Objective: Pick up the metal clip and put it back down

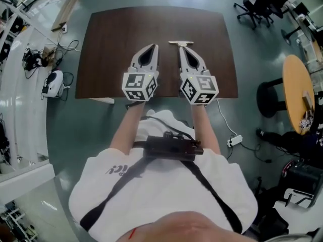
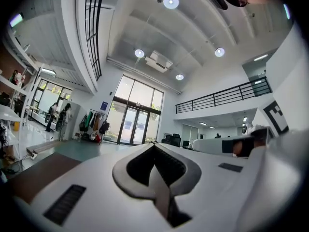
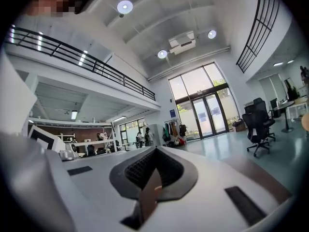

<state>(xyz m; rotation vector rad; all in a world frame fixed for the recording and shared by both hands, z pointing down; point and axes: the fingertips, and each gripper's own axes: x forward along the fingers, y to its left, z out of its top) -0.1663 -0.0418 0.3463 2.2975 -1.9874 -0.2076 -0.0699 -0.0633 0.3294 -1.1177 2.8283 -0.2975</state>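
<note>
The metal clip is a small pale bar lying on the dark brown table, near its far middle. My right gripper is held level over the table, its jaws shut and empty, the tip just short of the clip. Whether it touches the clip I cannot tell. Beside it my left gripper is also level and shut on nothing. In the left gripper view the left gripper shows its jaws meeting at the tip. The right gripper in its own view does the same. Neither gripper view shows the clip.
The person stands at the table's near edge. Black office chairs stand at the back right and a round yellow table at the right. A power strip and cables lie on the floor; a white device sits to the left.
</note>
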